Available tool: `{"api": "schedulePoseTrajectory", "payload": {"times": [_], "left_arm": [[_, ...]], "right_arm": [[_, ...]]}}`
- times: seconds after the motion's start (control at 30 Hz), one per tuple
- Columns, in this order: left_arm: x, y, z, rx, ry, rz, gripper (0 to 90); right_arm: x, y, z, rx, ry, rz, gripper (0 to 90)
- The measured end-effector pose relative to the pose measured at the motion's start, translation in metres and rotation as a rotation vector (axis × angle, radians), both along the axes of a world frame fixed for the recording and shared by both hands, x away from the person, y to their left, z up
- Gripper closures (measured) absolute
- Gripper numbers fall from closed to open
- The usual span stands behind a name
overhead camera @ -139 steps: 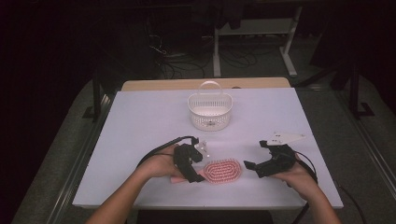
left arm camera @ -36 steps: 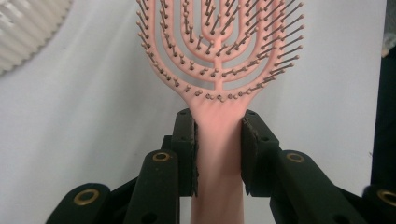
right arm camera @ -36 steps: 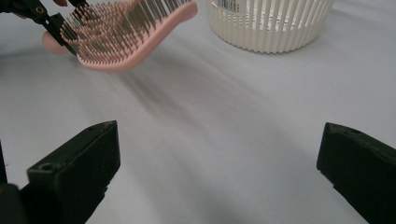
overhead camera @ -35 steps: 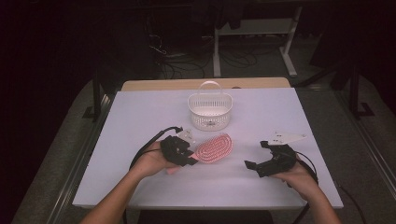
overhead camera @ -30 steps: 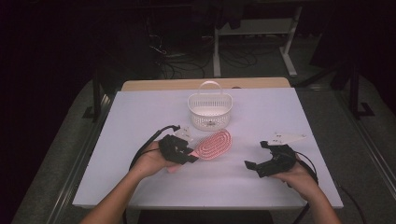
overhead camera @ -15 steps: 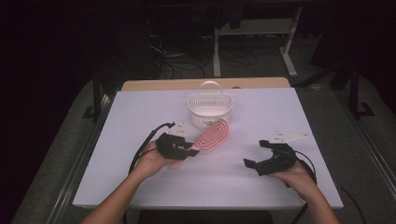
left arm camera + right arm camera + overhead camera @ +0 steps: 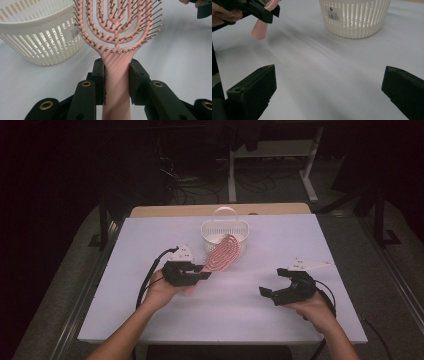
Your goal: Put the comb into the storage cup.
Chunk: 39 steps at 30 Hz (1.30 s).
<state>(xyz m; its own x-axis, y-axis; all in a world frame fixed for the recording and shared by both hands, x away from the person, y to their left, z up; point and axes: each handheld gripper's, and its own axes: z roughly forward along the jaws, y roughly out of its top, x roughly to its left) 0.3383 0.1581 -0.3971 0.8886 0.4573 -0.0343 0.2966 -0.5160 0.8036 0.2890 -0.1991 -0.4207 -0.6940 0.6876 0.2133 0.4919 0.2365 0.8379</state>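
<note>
So the pink hairbrush point(image 7: 223, 253) is up off the tabletop point(image 7: 150, 230), its handle clamped tight between the left gripper's point(image 7: 116, 75) jaws, bristle head tipped over the near rim of the white slatted basket point(image 7: 225, 227). Can't really tell what's inside the basket. Right gripper point(image 7: 278, 281) sits well off to the side, jaws wide apart, holding nothing.

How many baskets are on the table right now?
1. The white slotted basket stands at the far middle of the table, just beyond the head of the pink hairbrush.
</note>
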Motion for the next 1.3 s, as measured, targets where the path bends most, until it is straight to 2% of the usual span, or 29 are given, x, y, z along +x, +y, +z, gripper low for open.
{"api": "schedulePoseTrajectory", "payload": {"times": [0.27, 0.57, 0.77, 1.3], "left_arm": [[0.000, 0.001, -0.001, -0.013, -0.010, 0.012, 70.7], [0.001, 0.005, 0.002, -0.028, -0.022, 0.030, 70.7], [0.001, 0.006, 0.002, -0.034, -0.026, 0.034, 70.6], [0.001, 0.007, 0.004, -0.042, -0.037, 0.041, 70.7]], "right_arm": [[0.008, 0.008, 0.010, 0.021, 0.016, 0.018, 0.0], [0.021, 0.017, 0.023, 0.049, -0.005, 0.032, 0.0], [0.028, 0.021, 0.028, 0.073, 0.004, 0.045, 0.0], [0.043, 0.038, 0.041, 0.082, -0.002, 0.089, 0.0]]}}
